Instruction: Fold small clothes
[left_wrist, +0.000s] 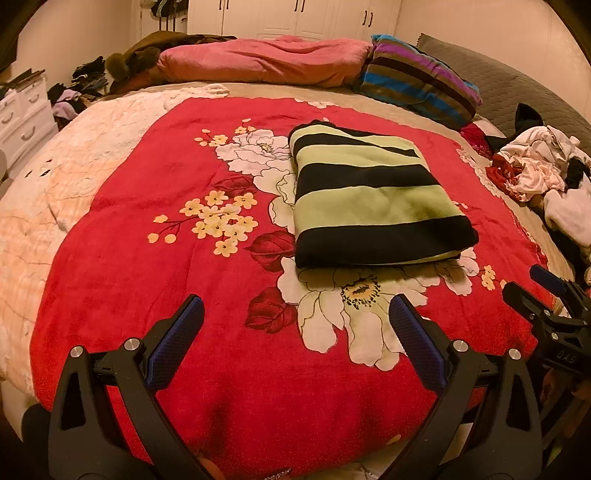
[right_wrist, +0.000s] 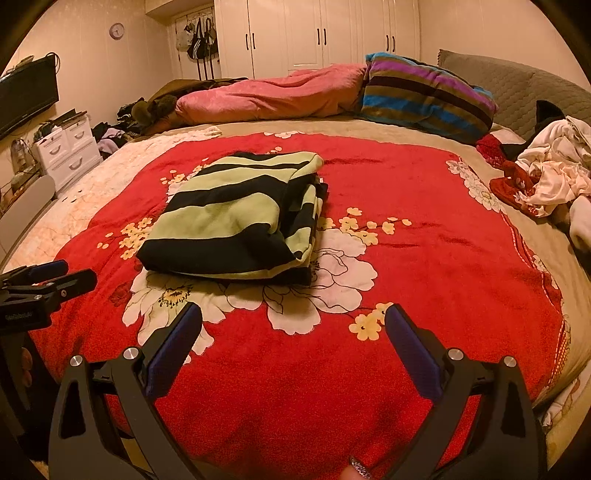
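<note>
A folded garment with black and pale green stripes (left_wrist: 373, 195) (right_wrist: 236, 218) lies flat on the red floral blanket (left_wrist: 155, 243) (right_wrist: 424, 266) that covers the bed. My left gripper (left_wrist: 295, 306) hovers over the blanket's near edge, short of the garment, open with nothing between its blue-padded fingers. My right gripper (right_wrist: 293, 317) is also open and empty, near the front of the bed and a little right of the garment. Each gripper shows in the other's view, the right gripper (left_wrist: 546, 291) at the right edge and the left gripper (right_wrist: 48, 277) at the left edge.
A heap of unfolded clothes (left_wrist: 535, 166) (right_wrist: 546, 177), white, pink and red, lies at the bed's right side. A pink duvet (left_wrist: 266, 61) and a striped cushion (right_wrist: 428, 96) lie along the far edge. White drawers (right_wrist: 68, 147) stand left of the bed.
</note>
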